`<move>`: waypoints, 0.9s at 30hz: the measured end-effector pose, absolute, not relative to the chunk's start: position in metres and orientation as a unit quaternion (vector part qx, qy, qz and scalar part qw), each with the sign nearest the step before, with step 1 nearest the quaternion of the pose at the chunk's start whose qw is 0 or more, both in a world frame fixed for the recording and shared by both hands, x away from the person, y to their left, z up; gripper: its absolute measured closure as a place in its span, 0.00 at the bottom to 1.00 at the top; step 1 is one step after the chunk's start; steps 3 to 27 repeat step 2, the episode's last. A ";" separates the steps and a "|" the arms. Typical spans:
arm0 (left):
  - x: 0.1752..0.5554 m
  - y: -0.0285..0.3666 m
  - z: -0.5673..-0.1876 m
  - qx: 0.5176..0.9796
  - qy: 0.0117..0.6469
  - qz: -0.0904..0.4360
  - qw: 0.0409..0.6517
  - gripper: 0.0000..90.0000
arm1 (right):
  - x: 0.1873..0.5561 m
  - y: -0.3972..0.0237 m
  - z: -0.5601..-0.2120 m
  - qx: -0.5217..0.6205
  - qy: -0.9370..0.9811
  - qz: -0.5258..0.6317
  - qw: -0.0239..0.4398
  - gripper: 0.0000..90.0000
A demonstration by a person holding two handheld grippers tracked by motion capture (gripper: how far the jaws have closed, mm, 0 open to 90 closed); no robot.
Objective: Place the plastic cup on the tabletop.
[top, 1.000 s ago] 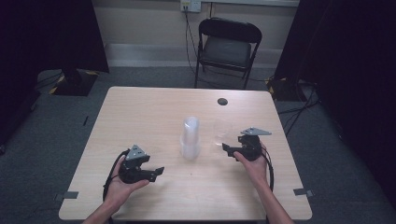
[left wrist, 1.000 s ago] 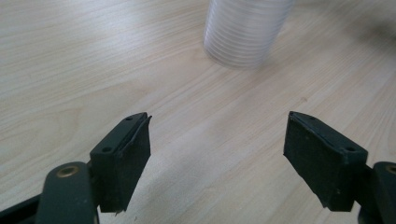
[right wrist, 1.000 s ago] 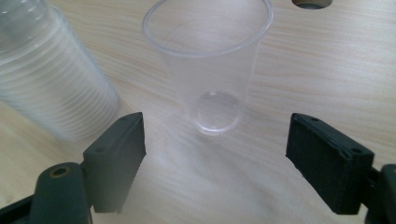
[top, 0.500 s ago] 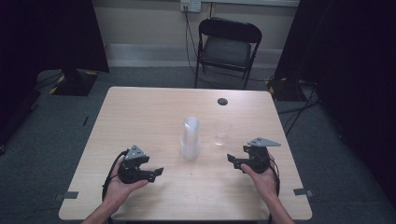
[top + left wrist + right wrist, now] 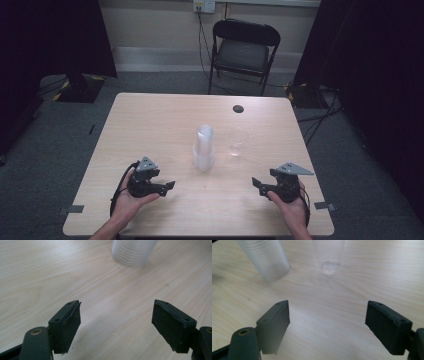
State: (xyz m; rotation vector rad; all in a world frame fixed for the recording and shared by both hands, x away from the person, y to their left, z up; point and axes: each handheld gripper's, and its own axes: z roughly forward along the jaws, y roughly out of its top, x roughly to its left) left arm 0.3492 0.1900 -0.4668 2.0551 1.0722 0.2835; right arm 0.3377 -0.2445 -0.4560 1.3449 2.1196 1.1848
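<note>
Single clear cup (image 5: 237, 141) stands upright, ahead-left of the nearer right gripper (image 5: 259, 184), jaws wide, empty.

Black grippers (image 5: 167, 185) (grey three-cornered plates)

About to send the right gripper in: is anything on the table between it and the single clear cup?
Nothing visible. Bare table lies between the open right gripper and the single clear cup. The stack of cups stands apart, to the cup's left.
</note>
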 end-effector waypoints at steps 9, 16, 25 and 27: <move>0.349 0.189 -0.467 0.811 0.421 0.112 0.391 0.26 | 0.339 -0.247 -0.459 0.477 0.752 0.414 0.189 0.21; 0.349 0.189 -0.467 0.811 0.421 0.112 0.391 0.26 | 0.339 -0.247 -0.459 0.477 0.752 0.414 0.189 0.21; 0.349 0.189 -0.467 0.811 0.421 0.112 0.391 0.26 | 0.339 -0.247 -0.459 0.477 0.752 0.414 0.189 0.21; 0.349 0.189 -0.467 0.811 0.421 0.112 0.391 0.26 | 0.339 -0.247 -0.459 0.477 0.752 0.414 0.189 0.21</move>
